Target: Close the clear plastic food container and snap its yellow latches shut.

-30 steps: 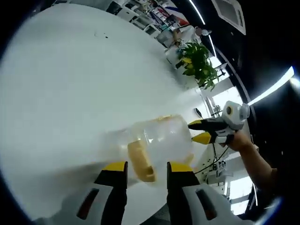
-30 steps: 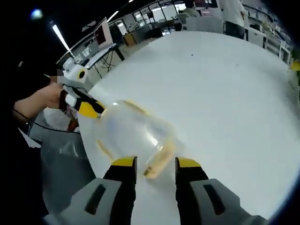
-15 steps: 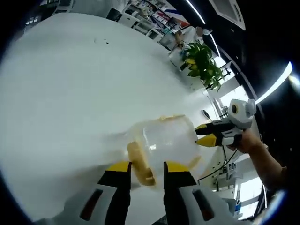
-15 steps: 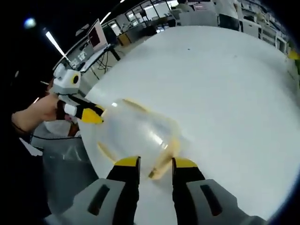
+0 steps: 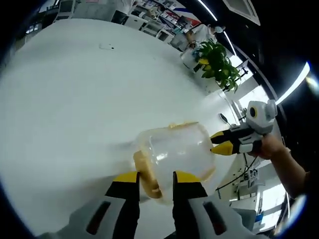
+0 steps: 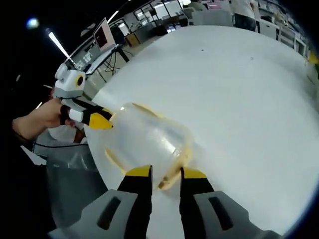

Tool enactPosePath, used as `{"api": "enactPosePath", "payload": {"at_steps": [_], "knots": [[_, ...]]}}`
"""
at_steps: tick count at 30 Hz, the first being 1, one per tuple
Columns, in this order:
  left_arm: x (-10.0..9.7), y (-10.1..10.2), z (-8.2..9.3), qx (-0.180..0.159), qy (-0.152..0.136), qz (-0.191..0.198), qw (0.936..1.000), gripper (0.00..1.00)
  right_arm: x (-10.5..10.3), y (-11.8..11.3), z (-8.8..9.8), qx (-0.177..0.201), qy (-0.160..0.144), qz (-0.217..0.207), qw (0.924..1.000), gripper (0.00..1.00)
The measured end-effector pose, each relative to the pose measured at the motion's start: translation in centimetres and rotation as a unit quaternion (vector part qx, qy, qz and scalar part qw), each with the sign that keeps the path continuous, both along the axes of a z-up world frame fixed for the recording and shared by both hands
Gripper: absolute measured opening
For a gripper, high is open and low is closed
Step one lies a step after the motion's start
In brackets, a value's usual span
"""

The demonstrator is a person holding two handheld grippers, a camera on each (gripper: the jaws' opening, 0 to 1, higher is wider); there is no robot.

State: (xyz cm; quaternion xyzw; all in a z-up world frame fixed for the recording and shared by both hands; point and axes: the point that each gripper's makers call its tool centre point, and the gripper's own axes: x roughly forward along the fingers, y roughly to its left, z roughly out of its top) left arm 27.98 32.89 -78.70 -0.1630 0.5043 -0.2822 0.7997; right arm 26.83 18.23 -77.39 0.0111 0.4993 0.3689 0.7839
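The clear plastic container [image 5: 179, 149] lies on the white table [image 5: 75, 99] near its edge, with the lid on. In the left gripper view my left gripper [image 5: 156, 175] has its jaws drawn in on a yellow latch [image 5: 147, 172] at the near end. My right gripper [image 5: 223, 142] touches the opposite end, its fingertips close together. In the right gripper view my right gripper [image 6: 166, 172] is closed on another yellow latch [image 6: 177, 167] of the container [image 6: 144, 137]. The left gripper [image 6: 102, 119] meets the far end. Two more yellow latches run along the sides.
A potted plant [image 5: 215, 64] stands at the table's far side, with shelves behind. A person's hand [image 6: 37, 117] holds the left gripper. The table edge runs just beside the container, with a grey bag-lined bin [image 6: 70, 174] below. Desks and a monitor [image 6: 107, 35] stand beyond.
Both pairs of jaws have narrowed onto the end latches. Each latch now lies closer against the container wall.
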Motion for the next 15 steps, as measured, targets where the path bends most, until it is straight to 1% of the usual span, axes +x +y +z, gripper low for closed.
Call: {"api": "enactPosePath", "payload": {"at_steps": [1,2,3,4,5,7,11,15], "knots": [[0.4,0.6,-0.5,0.026,-0.012,0.006,0.9996,0.16,0.2,0.4,0.1,0.012,-0.003,0.004,0.9999,0.14],[0.3,-0.2,-0.2,0.021,-0.016,-0.012,0.9996,0.16,0.0,0.3,0.1,0.01,0.001,-0.002,0.9999,0.14],[0.6,-0.4,-0.3,0.017,-0.011,-0.012,0.9997,0.16,-0.2,0.3,0.2,0.013,0.002,0.0,0.9999,0.14],[0.6,-0.3,-0.4,0.014,0.005,-0.015,0.9998,0.16,-0.4,0.6,0.4,0.013,0.004,0.0,0.9999,0.13],[0.7,-0.4,-0.4,0.018,0.01,-0.02,0.9996,0.16,-0.4,0.6,0.4,0.012,0.007,0.0,0.9999,0.13],[0.5,-0.6,-0.3,0.041,0.002,-0.04,0.9983,0.16,-0.4,0.5,0.4,0.009,0.013,-0.003,0.9999,0.13],[0.3,-0.5,-0.3,0.035,0.013,-0.034,0.9987,0.17,-0.5,0.3,0.3,0.012,0.016,-0.014,0.9997,0.14],[0.1,-0.5,-0.2,0.033,0.01,-0.037,0.9987,0.18,-0.5,0.1,0.2,0.008,0.024,-0.022,0.9994,0.14]]}}
